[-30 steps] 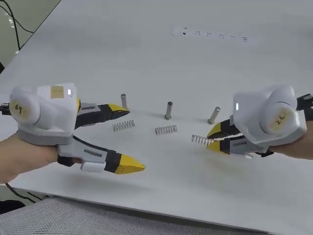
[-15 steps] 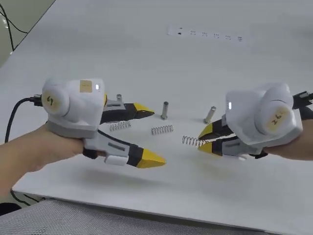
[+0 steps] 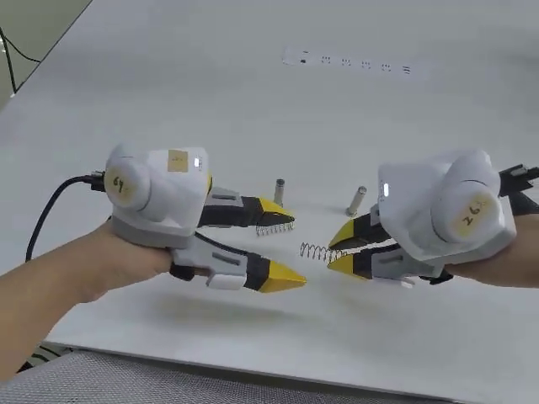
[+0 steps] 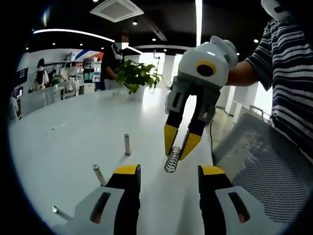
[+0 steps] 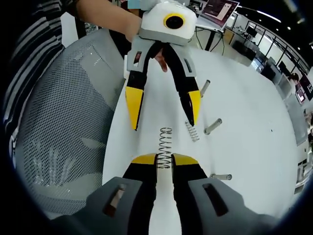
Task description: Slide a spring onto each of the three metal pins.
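My right gripper (image 3: pixel 335 252) is shut on one end of a wire spring (image 3: pixel 314 250), which sticks out to the left above the white table (image 3: pixel 253 109). In the right gripper view the held spring (image 5: pixel 165 143) rises straight from my shut jaws (image 5: pixel 165 160). My left gripper (image 3: pixel 286 250) faces it with its jaws wide open and nothing between them. Two metal pins (image 3: pixel 279 190) (image 3: pixel 357 200) stand behind the grippers. The left gripper view holds three pins (image 4: pixel 126 144) (image 4: pixel 99 174) (image 4: pixel 61 213). A second spring (image 5: pixel 191 131) lies on the table near a pin (image 5: pixel 212 126).
A white power strip (image 3: pixel 345 61) lies at the table's far side. A grey mesh chair (image 5: pixel 58 122) sits close to the table's near edge. A black cable (image 3: pixel 50 210) trails from the left gripper. People and plants stand far off in the room.
My left gripper has moved right, toward the table's middle, and now covers the left pin and left spring. My right gripper has drifted slightly left with its spring. The two now face each other closely.
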The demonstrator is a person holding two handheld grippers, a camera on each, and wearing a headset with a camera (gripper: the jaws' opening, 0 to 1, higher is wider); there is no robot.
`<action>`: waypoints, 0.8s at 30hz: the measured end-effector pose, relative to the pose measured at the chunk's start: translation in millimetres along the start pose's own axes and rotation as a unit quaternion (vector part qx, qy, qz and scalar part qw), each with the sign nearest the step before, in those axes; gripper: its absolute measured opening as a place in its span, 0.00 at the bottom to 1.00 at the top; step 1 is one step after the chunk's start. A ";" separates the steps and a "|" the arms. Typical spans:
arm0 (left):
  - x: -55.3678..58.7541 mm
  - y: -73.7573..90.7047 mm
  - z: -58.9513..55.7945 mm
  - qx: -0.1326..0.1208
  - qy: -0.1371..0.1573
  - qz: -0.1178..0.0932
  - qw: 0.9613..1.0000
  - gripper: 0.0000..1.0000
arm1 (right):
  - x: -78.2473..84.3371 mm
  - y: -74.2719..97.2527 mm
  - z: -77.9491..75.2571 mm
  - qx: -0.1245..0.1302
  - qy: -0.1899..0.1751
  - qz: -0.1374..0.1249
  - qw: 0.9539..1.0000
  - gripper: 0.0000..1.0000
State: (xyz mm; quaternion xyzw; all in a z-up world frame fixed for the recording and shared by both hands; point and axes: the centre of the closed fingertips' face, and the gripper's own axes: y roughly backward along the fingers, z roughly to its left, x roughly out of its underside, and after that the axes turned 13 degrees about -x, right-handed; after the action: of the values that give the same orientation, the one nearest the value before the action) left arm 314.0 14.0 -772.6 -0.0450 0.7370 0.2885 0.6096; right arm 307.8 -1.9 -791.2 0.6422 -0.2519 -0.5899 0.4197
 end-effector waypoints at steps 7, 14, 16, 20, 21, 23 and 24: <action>-1.6 -5.4 -3.8 0.008 0.001 -0.002 1.000 0.38 | -6.7 4.1 -3.2 0.005 0.009 -0.004 1.000 0.13; -8.1 -7.6 -6.3 0.015 0.012 -0.017 1.000 0.25 | -5.9 5.1 -0.5 0.001 0.008 -0.007 1.000 0.13; -8.5 -8.5 -6.1 0.015 0.014 -0.018 1.000 0.24 | -5.8 4.9 0.3 0.000 0.008 -0.008 1.000 0.13; -5.9 -9.6 -8.9 0.024 0.013 -0.013 1.000 0.20 | -6.0 4.7 1.2 0.001 0.007 -0.010 1.000 0.13; -5.1 -9.8 -9.3 0.025 0.014 -0.012 1.000 0.19 | -6.5 4.8 1.4 0.001 0.007 -0.012 1.000 0.13; -6.0 -10.3 -10.1 0.027 0.023 -0.014 0.999 0.19 | -7.1 5.2 1.2 0.002 0.007 -0.015 1.000 0.13; -6.3 -10.4 -10.2 0.026 0.023 -0.015 0.999 0.19 | -7.0 5.6 1.3 0.002 0.007 -0.015 1.000 0.13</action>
State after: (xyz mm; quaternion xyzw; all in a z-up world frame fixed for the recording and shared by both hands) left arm 311.1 -1.3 -769.7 -0.0468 0.7573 0.2585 0.5979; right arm 306.3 0.7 -782.7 0.6507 -0.2407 -0.5911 0.4115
